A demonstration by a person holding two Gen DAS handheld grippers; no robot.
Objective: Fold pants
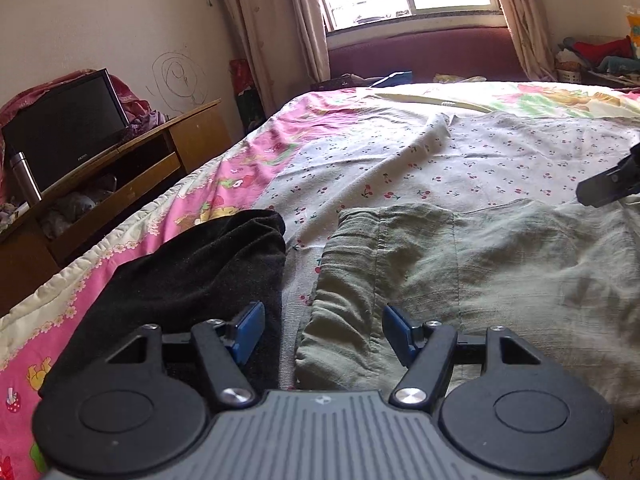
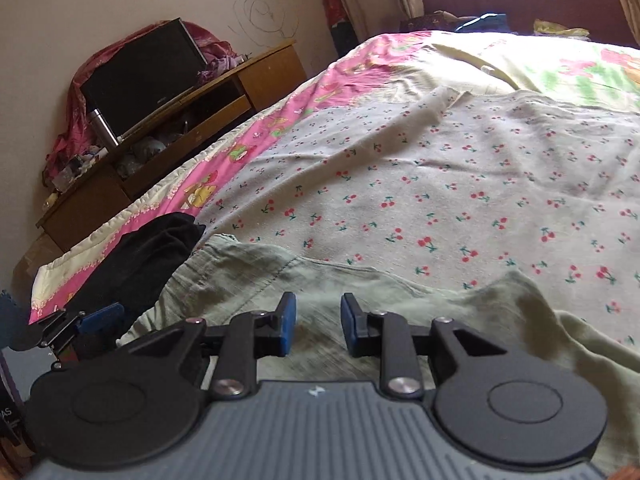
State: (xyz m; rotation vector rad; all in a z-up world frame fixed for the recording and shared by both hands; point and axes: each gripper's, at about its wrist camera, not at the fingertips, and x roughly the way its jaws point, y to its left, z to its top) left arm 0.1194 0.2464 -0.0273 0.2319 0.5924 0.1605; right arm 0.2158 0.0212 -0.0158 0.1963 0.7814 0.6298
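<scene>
Fingers of the left gripper stand wide apart, the right gripper narrowly apart, both empty above the green pants, which lie crosswise just ahead on the bed.

Green pants cut off at right edge; near part motion-blurred.

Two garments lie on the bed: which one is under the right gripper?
The olive-green pants, wrinkled and pale; the black garment lies apart at their left, on the pink quilt edge.
</scene>
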